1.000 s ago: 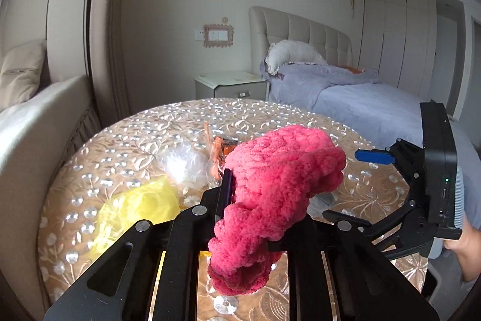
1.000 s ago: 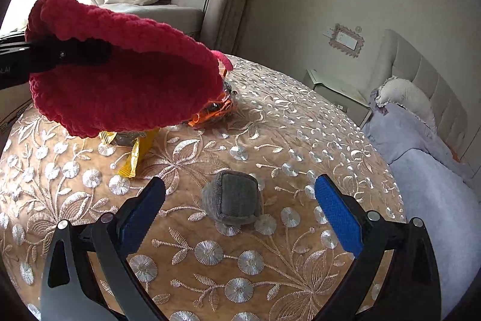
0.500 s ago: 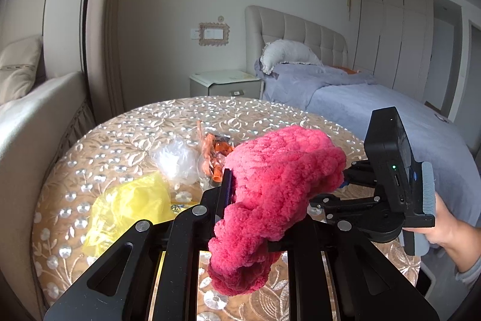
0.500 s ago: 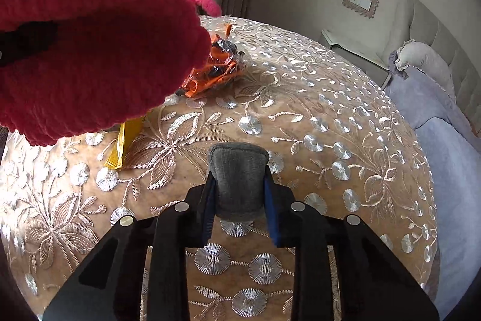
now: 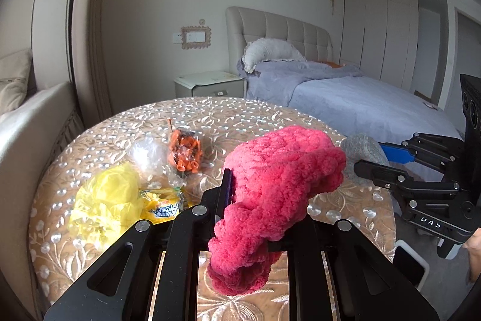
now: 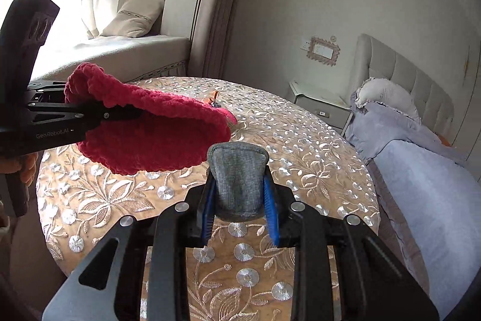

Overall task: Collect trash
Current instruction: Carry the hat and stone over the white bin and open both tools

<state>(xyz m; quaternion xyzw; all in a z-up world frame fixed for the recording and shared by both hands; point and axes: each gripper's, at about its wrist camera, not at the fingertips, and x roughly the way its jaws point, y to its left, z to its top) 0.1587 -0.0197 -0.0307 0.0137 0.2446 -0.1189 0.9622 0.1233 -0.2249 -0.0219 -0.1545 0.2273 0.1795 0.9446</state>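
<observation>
Bedroom, round embroidered table (image 5: 240,116). My left gripper (image 5: 258,194) is clamped on the soft, light red knit (image 5: 279,170); my right gripper (image 6: 240,194) pinches the limp grey pouch (image 6: 237,176), lifted off the table. Wrappers (image 5: 162,206) look crinkly; I'd grab bunched edges.

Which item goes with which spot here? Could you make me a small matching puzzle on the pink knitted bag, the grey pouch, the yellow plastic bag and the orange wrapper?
1 pink knitted bag
2 grey pouch
3 yellow plastic bag
4 orange wrapper

A beside the clear plastic
B in right gripper
C at the table's left edge
D in left gripper

Pairs: 1-D, 2-B, 3-C, 4-A
</observation>
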